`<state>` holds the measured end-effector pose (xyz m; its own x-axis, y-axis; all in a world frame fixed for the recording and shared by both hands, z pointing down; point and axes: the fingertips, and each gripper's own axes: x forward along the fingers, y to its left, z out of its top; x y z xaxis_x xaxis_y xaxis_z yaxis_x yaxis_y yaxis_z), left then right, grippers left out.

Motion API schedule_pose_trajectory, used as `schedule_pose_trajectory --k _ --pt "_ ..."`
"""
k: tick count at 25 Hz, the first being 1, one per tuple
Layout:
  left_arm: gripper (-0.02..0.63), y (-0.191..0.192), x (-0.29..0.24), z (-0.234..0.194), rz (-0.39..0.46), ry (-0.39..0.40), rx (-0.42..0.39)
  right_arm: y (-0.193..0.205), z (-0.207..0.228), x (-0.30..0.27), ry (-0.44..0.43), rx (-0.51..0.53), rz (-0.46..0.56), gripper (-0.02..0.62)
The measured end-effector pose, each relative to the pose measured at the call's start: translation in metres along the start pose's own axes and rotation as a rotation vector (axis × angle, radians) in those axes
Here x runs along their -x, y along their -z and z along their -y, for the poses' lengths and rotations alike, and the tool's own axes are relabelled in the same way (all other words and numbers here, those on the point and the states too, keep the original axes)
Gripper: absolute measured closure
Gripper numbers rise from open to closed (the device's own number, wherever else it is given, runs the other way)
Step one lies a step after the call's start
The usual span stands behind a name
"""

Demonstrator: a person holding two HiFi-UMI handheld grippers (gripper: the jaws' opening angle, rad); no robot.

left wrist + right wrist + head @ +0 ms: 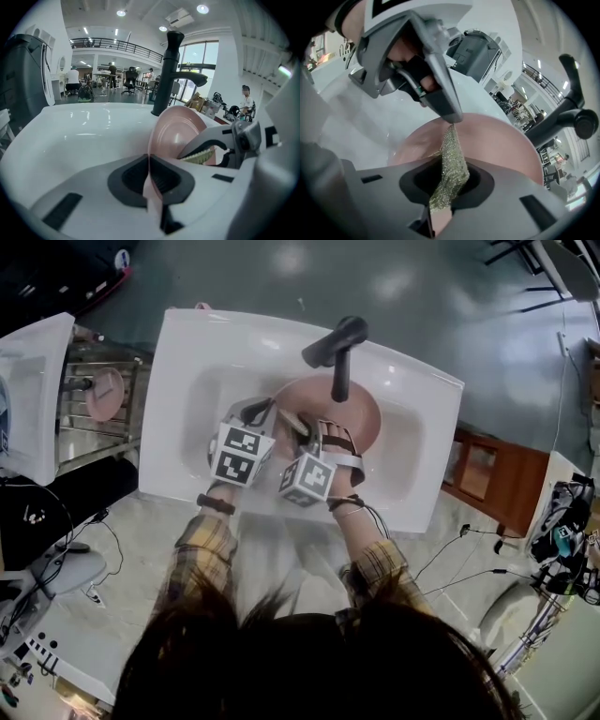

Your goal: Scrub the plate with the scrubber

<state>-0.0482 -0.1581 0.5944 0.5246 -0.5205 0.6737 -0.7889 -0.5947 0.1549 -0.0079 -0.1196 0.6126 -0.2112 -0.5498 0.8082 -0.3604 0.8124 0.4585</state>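
Observation:
A pink plate [364, 414] stands tilted in the white sink [424, 486], under the black faucet [337, 351]. My left gripper [275, 414] is shut on the plate's left rim [149, 174], which runs edge-on between the jaws. My right gripper [306, 430] is shut on a gold glittery scrubber [450, 171]. The scrubber's top end lies over the plate's face [501, 140], right below the left gripper's tip [449, 114]. In the left gripper view the right gripper [224, 149] reaches in from the right with the scrubber [202, 157] against the plate [174, 133].
The faucet [574, 117] rises just behind the plate. The basin walls close in on all sides. Left of the sink a rack [84, 418] holds another pink dish [104, 395]. A wooden cabinet [492, 474] stands at the right. Cables lie on the floor.

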Motion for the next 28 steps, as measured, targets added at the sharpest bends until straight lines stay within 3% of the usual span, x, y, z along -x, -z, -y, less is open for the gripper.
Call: schedule_pose_trajectory --k 9,18,28 --pt "0.584 -0.004 0.001 0.002 0.008 0.009 0.015 0.052 -0.021 0.002 -0.036 0.118 -0.103 0.535" --pt "0.584 -0.005 -0.003 0.005 -0.011 0.026 -0.012 0.089 0.011 0.01 0.006 0.089 -0.15 0.534" --pt "0.584 -0.001 -0.003 0.005 -0.039 0.043 -0.052 0.114 0.082 0.042 0.195 -0.046 -0.158 0.531"
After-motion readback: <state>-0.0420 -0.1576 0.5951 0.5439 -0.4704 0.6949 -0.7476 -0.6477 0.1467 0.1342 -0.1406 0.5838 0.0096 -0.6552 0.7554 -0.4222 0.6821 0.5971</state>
